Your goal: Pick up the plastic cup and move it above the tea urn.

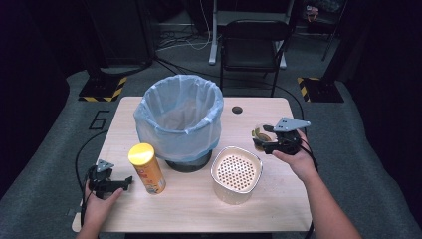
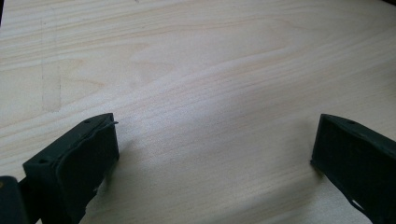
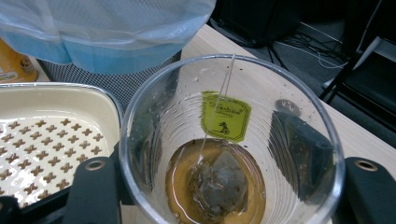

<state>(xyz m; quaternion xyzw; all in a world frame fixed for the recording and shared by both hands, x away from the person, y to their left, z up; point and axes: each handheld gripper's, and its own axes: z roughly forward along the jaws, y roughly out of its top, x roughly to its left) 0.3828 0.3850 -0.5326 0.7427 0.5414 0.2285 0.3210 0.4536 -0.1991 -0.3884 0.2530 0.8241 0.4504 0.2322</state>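
While the right tongs (image 1: 263, 141) are clamped on the clear plastic cup (image 3: 231, 140), one jaw on each side of its wall, we hold it near the right edge of the tabletop (image 1: 199, 199), just beside the cream strainer tub (image 1: 236, 174). In the right gripper view the cup carries a shallow pool of brown tea, a soaked teabag (image 3: 219, 182) on the bottom, and its string running up to the rim with a green paper tag (image 3: 226, 116) stuck to the inner wall.

We judge the cup light, thin-walled and easily squashed; wet plastic will be slippery, so we grip at mid-wall with modest pressure and keep it upright, since any tilt sends the liquid out. The teabag is soft and soggy and could tear or cling.

The left tongs (image 2: 212, 158) stand wide open and empty, resting low over bare wood at the near left, beside the yellow-lidded snack can (image 1: 147, 168). Behind it sits the bin (image 1: 179, 117) lined with a pale blue bag.

The tabletop is light, smooth wood with a small round hole (image 1: 237, 109) near its far edge. Around it lies grey floor, with cables, a dark folding chair (image 1: 254, 42) and black-and-yellow striped stand bases (image 1: 102, 89) beyond, in a dim room.
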